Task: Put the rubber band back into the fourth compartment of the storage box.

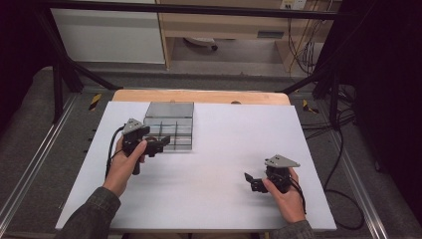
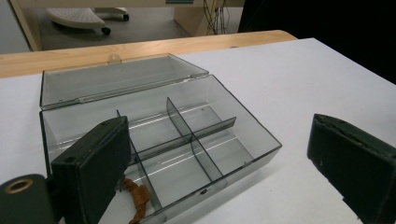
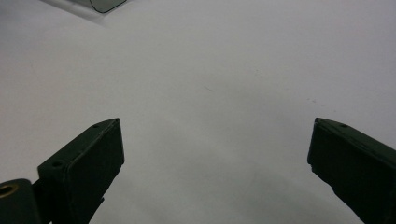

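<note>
Left gripper (image 2: 219,154) jaws wide, empty, poised above the box's (image 2: 243,126) near compartments where a brown strap (image 2: 136,201) lies, apparently just dropped. Box sits lid-open near the desk's (image 1: 224,149) far-left corner; right gripper (image 1: 252,180) parked open near the near-right edge, empty

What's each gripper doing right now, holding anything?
Left gripper: jaws open, nothing held, at the clear box.
Right gripper: jaws open, nothing held, over the white board.
</note>
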A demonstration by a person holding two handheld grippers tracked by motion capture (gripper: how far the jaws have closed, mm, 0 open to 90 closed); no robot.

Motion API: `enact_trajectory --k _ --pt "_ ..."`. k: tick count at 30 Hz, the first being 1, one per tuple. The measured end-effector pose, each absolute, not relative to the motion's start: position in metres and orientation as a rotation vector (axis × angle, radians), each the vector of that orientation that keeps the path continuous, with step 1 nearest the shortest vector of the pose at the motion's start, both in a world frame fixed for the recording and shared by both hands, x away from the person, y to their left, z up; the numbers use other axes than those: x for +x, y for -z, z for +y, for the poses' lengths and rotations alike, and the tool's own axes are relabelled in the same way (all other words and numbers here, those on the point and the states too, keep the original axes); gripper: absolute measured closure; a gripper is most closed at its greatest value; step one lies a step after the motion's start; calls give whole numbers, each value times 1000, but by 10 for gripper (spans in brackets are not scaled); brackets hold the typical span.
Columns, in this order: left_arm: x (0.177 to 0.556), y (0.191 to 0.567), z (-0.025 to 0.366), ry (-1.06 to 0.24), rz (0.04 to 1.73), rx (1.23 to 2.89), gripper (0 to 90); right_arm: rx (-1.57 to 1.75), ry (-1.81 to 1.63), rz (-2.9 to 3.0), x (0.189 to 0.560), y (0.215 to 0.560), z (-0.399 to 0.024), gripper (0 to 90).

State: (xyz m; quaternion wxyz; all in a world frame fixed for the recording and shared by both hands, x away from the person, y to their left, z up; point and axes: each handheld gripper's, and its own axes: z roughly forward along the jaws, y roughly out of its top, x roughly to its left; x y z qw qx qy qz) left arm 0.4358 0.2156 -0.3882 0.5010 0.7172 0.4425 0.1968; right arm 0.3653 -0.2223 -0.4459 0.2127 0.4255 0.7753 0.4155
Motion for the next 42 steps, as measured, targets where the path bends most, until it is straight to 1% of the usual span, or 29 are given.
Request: enact_trajectory --k 18,27,42 --pt "409 370 236 -490 1037 1702 68 1177 -1153 2156 365 446 -222 38" --pt "390 368 252 -483 1043 1698 66 1164 -1157 2159 365 446 -222 36" --pt "357 370 277 -520 1017 1678 60 1167 -1169 2127 364 443 -227 36"
